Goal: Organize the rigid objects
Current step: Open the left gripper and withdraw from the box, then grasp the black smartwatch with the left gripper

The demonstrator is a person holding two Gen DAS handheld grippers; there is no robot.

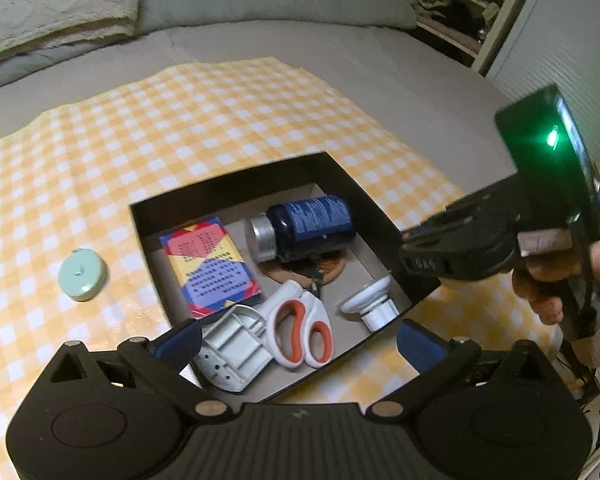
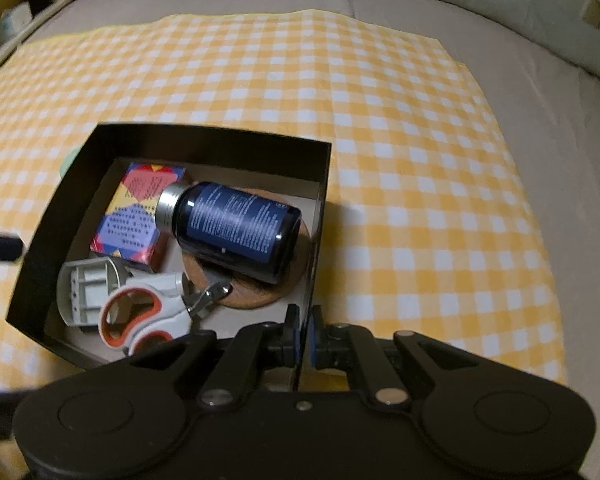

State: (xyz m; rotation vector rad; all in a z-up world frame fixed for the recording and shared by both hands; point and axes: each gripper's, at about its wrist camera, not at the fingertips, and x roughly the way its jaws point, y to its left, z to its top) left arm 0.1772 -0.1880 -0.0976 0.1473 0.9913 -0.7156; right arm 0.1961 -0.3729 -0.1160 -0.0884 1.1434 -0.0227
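The right gripper (image 2: 303, 338) is pinching the black cardboard box's (image 2: 318, 236) thin wall between clenched fingers, while the left gripper (image 1: 296, 344) is hovering released over it; a dark blue bottle (image 2: 236, 228) is lying inside.

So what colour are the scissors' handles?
White with orange inner rings; the scissors show best in the left wrist view.
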